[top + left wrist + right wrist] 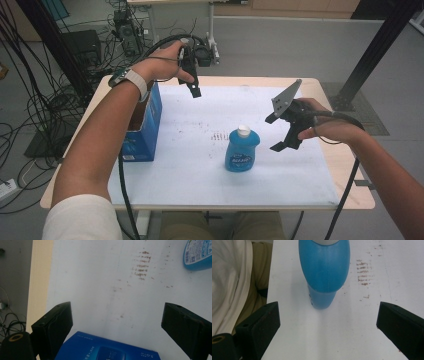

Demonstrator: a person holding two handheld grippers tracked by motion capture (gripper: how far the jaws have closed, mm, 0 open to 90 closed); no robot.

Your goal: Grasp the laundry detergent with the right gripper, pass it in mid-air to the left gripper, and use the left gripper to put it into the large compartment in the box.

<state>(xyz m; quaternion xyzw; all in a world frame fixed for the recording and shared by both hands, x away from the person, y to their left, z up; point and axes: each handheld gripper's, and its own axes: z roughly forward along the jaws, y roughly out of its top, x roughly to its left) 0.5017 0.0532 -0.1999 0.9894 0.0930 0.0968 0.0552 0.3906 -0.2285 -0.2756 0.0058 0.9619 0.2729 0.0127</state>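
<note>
A blue bottle [242, 151] with a white cap stands upright near the middle of the white table sheet [200, 170]. My right gripper [281, 131] hovers just to its right, open and empty, jaws aimed at the bottle [324, 272], which stands ahead of them and apart. My left gripper [194, 88] is held high over the far left of the table, above an open blue box [145, 125]. It is open with nothing between its jaws; the box top [107, 347] shows below them and the bottle's edge [198, 255] at the upper right.
Brown stains [218, 135] mark the sheet left of the bottle. The wooden table edge [345, 165] frames the sheet. Cables and equipment [122, 30] lie on the floor beyond the far left corner; a black post [375, 50] stands at the far right.
</note>
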